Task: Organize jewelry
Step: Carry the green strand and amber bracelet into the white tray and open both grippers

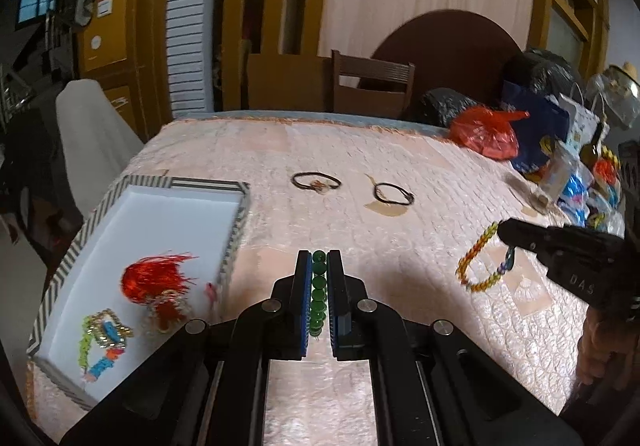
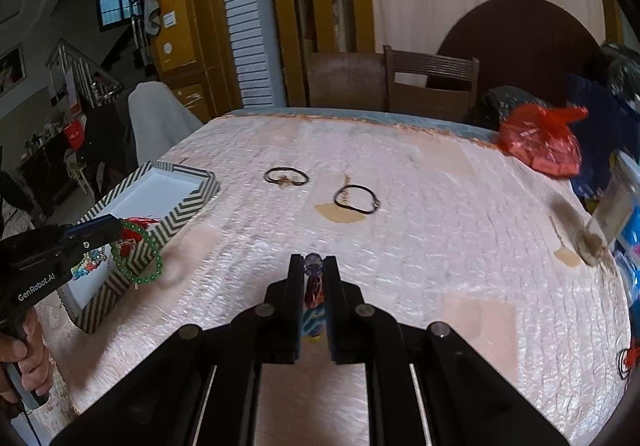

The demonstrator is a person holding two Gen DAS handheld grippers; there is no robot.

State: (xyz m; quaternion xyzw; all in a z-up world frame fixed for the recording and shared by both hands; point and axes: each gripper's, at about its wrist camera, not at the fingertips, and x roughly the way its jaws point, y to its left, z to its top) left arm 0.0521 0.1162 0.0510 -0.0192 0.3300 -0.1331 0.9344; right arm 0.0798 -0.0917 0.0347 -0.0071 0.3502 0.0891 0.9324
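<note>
While the white-lined box with the chevron-striped rim (image 1: 236,221) is already holding a red tassel piece (image 1: 154,280) and a green-and-blue woven piece (image 1: 102,338), the left tool (image 1: 319,266) is gripping a green bead bracelet (image 1: 319,286) just beside it and the right tool (image 2: 313,266) is pinching a rainbow loom-band bracelet (image 1: 478,266). Two dark cord bracelets (image 1: 316,181) are lying farther out on the pink-covered bench (image 1: 400,246), with open room between; clutter is crowding the right edge.

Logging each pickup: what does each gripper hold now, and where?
Left gripper: green bead bracelet, pinched across its band. Right gripper: multicoloured bracelet, likewise, loop hanging free.
</note>
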